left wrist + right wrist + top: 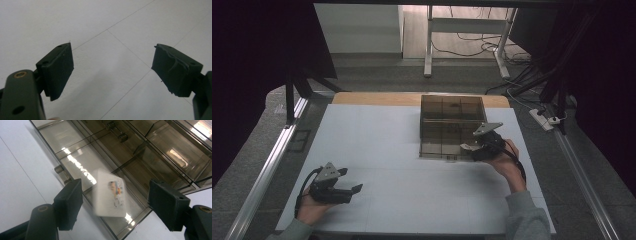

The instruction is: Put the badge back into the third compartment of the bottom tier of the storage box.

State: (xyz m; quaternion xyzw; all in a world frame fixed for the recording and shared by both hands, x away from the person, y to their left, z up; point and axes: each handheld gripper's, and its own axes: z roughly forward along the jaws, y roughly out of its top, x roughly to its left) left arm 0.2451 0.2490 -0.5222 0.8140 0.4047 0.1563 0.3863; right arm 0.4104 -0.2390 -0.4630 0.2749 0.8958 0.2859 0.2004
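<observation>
High view: white desk [412,200] with faint grid lines, wood strip along its far edge. A smoky clear plastic box [452,125], rectangular and split by dividers into compartments, sits right of centre toward the far side; contents too dim to make out from here. Right gripper [477,145] is at the box's near right corner, held by the right hand [507,162], grey three-cornered plate on top, cable trailing back; a small pale thing shows at its tip, unclear. Left gripper [354,192] rests low at the near left of the desk, well apart from the box, left hand [312,207] partly cut off by the frame bottom. Left gripper view: two black padded jaws spread wide, nothing between them, bare white desk below with thin crossing lines; right pad [175,71] has a torn, peeling face. Right gripper view: jaws wide apart, touching nothing. Between them a small white card [110,193], rounded corners, colour print on one face, blurred; cannot tell if it lies in the near compartment or is in the air above it. Box walls glossy with glare streaks; a small metal roller-like part [122,137] in a farther compartment, hard to identify.
</observation>
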